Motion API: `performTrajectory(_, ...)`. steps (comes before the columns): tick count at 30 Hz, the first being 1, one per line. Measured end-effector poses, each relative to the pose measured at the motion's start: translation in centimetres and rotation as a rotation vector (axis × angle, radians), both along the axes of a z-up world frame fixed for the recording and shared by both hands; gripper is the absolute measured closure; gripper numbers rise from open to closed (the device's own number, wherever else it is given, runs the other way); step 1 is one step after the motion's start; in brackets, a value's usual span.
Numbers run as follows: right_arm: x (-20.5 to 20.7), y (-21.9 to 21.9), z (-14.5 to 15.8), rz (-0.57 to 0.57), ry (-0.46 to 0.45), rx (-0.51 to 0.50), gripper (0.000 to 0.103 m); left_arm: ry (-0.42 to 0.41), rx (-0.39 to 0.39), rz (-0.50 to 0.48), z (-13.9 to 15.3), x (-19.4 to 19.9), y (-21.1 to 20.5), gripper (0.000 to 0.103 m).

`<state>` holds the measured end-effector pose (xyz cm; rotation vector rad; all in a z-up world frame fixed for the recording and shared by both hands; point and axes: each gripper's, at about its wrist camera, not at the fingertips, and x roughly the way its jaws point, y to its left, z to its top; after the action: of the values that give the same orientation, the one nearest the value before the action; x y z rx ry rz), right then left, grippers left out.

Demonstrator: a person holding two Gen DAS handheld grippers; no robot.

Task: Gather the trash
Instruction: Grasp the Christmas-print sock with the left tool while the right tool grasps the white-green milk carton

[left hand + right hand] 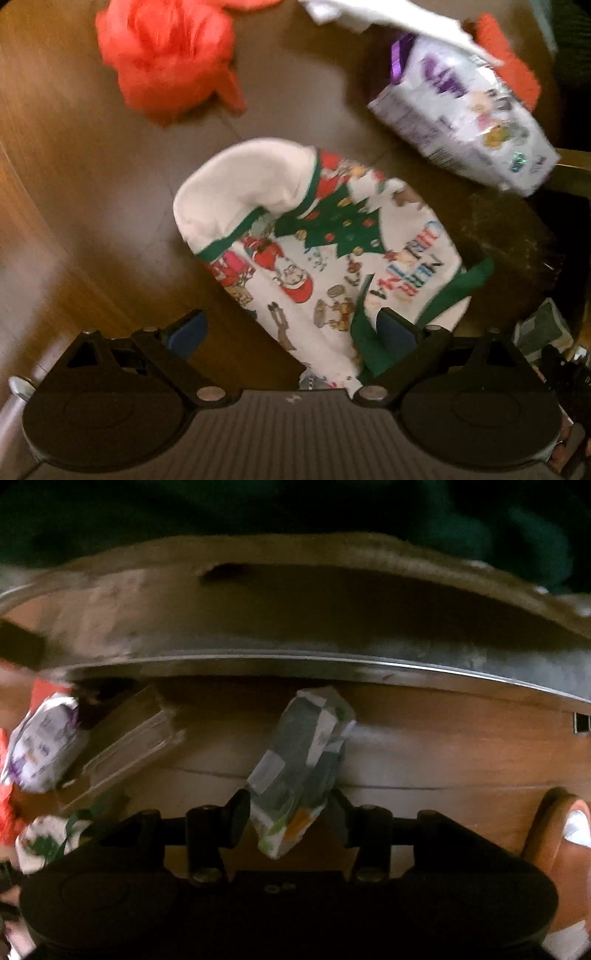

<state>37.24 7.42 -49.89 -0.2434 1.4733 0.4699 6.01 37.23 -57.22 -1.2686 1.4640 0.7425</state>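
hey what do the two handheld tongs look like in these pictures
The left tongs have a black ribbed body, round black side housings, silver pivot bolts and blue pads on black fingers. The right tongs are black throughout, with dark bolts. No cables or sleeves show.

Orange bag point(166, 55) blurred, top cropped

left wrist view: printed bag point(325, 266) lies on the wooden floor point(74, 184), between the left gripper point(291, 328) fingers. crumpled plastic bag point(166, 55) lies beyond it to the left; wipes pack point(465, 125) beyond to the right.

right wrist view: crumpled wrapper point(299, 768) sits between the right gripper point(288, 819) fingers, apparently on the floor. flat box point(125, 742) lies to its left.
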Motion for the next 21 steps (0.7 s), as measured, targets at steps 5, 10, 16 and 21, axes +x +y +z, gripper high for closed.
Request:
performTrajectory(5,0.9,0.1,-1.4,-0.032,-0.002,-0.023,0.06,-0.014,0.018,-0.018,-0.9,0.0,-0.4,0.013)
performTrajectory(10,0.7,0.6,-2.4,-0.003,-0.013,-0.047,0.061,-0.014,0.023,-0.027,-0.9,0.7,-0.2,0.035)
performTrajectory(16,1.0,1.6,-3.2,0.004,0.012,-0.061,0.098,-0.01,0.058,-0.003,-0.1,0.8,0.0,0.076)
performTrajectory(21,0.6,1.5,-2.7,0.017,0.01,-0.045,0.1,-0.012,0.11,-0.031,1.4,0.8,0.1,0.088)
